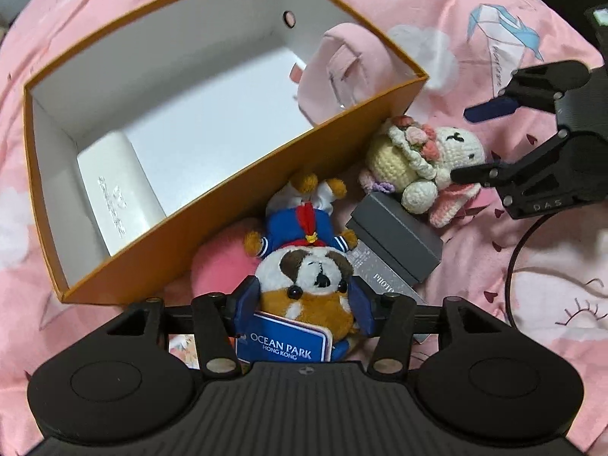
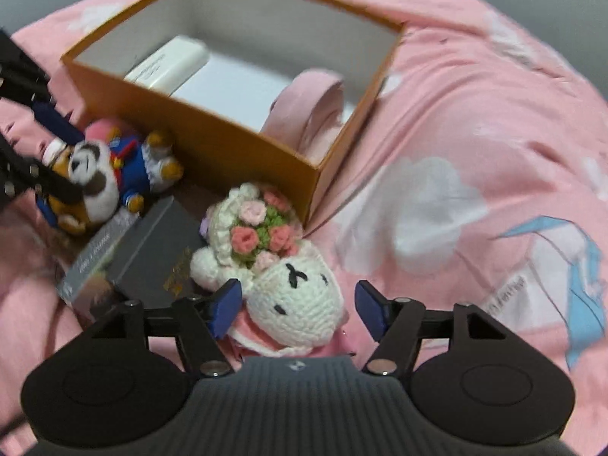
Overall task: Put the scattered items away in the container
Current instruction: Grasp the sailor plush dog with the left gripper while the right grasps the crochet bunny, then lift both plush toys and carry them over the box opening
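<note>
Orange box (image 1: 243, 174) sits on the pink bedspread (image 1: 475, 19), open-topped. Inside: a white case (image 1: 117, 193) at the left end, a pink bag (image 1: 342, 72) at the right. The rest of the floor is bare.

Just outside the box's near wall, the sailor plush (image 1: 304, 262) lies on its back. Left gripper (image 1: 304, 296) has its blue pads against both sides of the plush's head, clamped narrow on it. The Ocean Park tag (image 1: 283, 342) hangs below the grip.

Right of that, a grey box (image 1: 395, 231) lies on top of a flat photo pack (image 1: 383, 277), beside the plush.

Further right, the crochet bunny (image 2: 296, 307) with flower bouquet (image 2: 262, 231) rests against the grey box. Right gripper (image 2: 296, 309) straddles its head, jaws wide; left pad looks just at the head, right pad apart.

Risks, as I judge them:
- Soft head may compress and slip on lifting.
- Dangling tag could snag the box wall.
- Off-centre closing on the bunny could shove it sideways.
- The two grippers are near each other and could collide over the box.
</note>
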A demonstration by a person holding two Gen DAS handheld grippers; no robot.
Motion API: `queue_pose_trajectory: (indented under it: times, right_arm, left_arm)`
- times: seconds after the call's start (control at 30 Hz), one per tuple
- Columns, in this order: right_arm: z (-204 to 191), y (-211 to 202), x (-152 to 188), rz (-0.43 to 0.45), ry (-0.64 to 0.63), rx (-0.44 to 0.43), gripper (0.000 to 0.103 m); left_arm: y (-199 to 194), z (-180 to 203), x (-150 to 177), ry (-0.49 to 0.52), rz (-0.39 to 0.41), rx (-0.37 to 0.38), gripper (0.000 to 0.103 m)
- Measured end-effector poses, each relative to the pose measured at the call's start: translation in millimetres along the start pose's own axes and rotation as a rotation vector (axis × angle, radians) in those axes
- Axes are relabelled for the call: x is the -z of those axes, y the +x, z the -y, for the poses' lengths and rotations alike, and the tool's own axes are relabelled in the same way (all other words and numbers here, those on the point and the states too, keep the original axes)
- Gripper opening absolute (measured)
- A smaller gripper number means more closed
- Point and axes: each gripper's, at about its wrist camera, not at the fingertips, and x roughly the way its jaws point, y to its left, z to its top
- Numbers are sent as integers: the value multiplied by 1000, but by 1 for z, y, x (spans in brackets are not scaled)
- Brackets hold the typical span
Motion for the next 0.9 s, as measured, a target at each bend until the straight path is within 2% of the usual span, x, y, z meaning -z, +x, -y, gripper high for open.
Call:
queue_pose_trajectory:
  times: [0.2, 0.27, 0.37, 0.5, 0.67, 0.9]
  right_arm:
    - [5, 23, -7, -71, -93, -116, 69]
    - [4, 30, -8, -88, -113, -124, 67]
    - [3, 34, -10, -109, -119, -112, 57]
    - [2, 26, -10, -120, -82, -106, 52]
    - [3, 2, -8, -77, 2, -99, 51]
    - [5, -43, 0, 20, 119, -167, 51]
  left_arm:
    - [8, -8, -2, -46, -39, 45, 67]
    - [12, -10, -1, -58, -53, 61, 68]
    - [17, -15, 2, -91, -68, 87, 69]
    - [16, -18, 6, -121, -51, 100, 64]
    - [6, -23, 14, -150, -13, 106, 61]
    - [-24, -28, 26, -206, 61, 139, 60]
